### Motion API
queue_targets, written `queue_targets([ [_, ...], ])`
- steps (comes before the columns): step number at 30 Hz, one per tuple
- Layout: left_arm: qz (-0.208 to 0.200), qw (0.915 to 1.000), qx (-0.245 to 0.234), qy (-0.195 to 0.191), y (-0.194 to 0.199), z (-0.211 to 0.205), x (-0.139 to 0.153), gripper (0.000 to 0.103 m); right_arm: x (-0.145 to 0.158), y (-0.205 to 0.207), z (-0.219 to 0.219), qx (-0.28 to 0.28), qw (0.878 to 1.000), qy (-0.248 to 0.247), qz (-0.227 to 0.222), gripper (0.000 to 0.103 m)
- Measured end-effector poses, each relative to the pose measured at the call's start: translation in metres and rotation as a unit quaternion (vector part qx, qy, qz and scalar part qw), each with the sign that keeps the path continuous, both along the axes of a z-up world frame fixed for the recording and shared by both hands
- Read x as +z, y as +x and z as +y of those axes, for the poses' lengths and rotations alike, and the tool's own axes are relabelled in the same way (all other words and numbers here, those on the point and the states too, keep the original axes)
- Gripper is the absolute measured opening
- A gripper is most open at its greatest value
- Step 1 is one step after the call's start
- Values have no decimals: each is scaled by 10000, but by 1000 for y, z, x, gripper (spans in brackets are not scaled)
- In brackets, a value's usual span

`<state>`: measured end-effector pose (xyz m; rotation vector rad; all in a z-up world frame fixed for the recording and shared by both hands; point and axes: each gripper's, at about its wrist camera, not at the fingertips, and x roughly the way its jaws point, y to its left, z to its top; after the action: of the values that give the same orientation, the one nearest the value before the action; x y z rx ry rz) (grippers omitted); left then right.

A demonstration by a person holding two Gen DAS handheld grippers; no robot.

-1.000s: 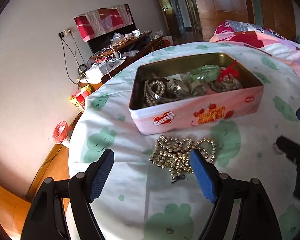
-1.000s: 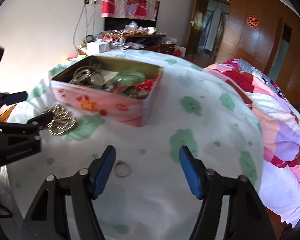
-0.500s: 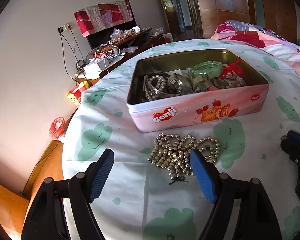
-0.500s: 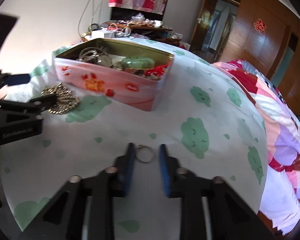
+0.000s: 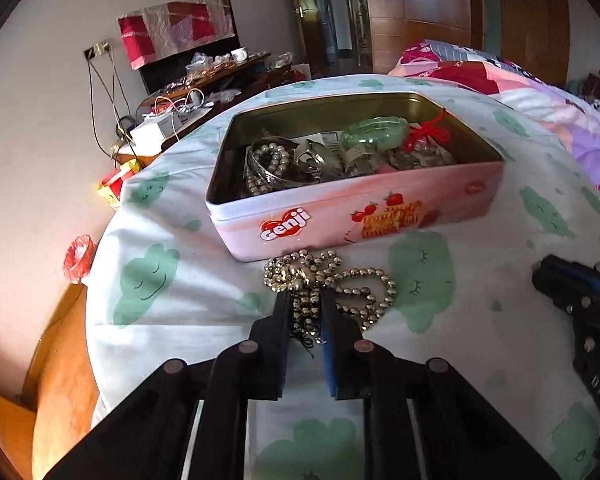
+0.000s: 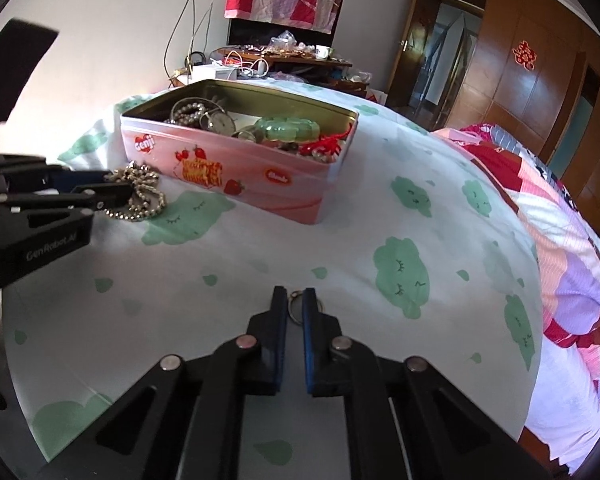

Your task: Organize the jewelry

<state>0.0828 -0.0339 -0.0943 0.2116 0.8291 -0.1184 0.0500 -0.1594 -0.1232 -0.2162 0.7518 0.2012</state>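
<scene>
A pink Genji tin (image 5: pixel 340 208) stands open on the bed, holding beads, bangles, a green bracelet and a red cord; it also shows in the right wrist view (image 6: pixel 260 168). A gold bead necklace (image 5: pixel 364 292) lies heaped just in front of the tin. My left gripper (image 5: pixel 303 300) is shut on the near end of the necklace; it also shows in the right wrist view (image 6: pixel 100 190). A small metal ring (image 6: pixel 296 308) stands between the fingers of my right gripper (image 6: pixel 294 300), which is shut on it. The right gripper also shows in the left wrist view (image 5: pixel 572 280).
The bed sheet (image 6: pixel 380 220) is white with green cloud prints. A patterned quilt (image 6: pixel 560 240) lies to the right. A cluttered desk (image 6: pixel 276 60) stands past the bed's far edge. The bed's left edge (image 5: pixel 92 280) drops to a wooden floor.
My left gripper has closed from wide open onto the bead necklace. My right gripper closed on the ring and has tightened further.
</scene>
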Motion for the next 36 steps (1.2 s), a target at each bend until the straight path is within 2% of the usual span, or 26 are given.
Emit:
queue_targets([
  [3, 13, 10000, 4, -80, -3, 5, 2, 10, 0, 1, -5, -72, 9999, 138, 30, 8],
  [13, -390, 9992, 79, -97, -11, 20, 29, 10, 8, 4, -19, -193, 9992, 346, -37, 7],
  [22, -462, 9987, 106, -165, -12, 25, 37, 10, 14, 3, -27, -220, 9989, 405, -79, 7],
  [25, -406, 9990, 124, -139, -10, 26, 33, 10, 11, 5, -26, -94, 9986, 516, 76, 7],
  [27, -349, 9992, 151, -122, -9, 26, 29, 10, 8, 5, -25, -107, 9986, 512, 126, 23],
  [28, -325, 9993, 170, -117, -8, 27, 27, 10, 7, 6, -24, -80, 9985, 522, 162, 35],
  [33, -235, 9995, 176, -129, -7, 28, 21, 10, 3, 8, -28, -132, 9981, 547, 233, 35],
  [34, -214, 9995, 169, -139, -7, 27, 20, 10, 3, 9, -28, -134, 9980, 568, 228, 32],
  [35, -206, 9995, 165, -145, -7, 27, 19, 10, 3, 9, -28, -104, 9981, 561, 223, 20],
  [36, -210, 9995, 161, -145, -7, 27, 19, 10, 3, 9, -26, -65, 9984, 526, 221, 21],
])
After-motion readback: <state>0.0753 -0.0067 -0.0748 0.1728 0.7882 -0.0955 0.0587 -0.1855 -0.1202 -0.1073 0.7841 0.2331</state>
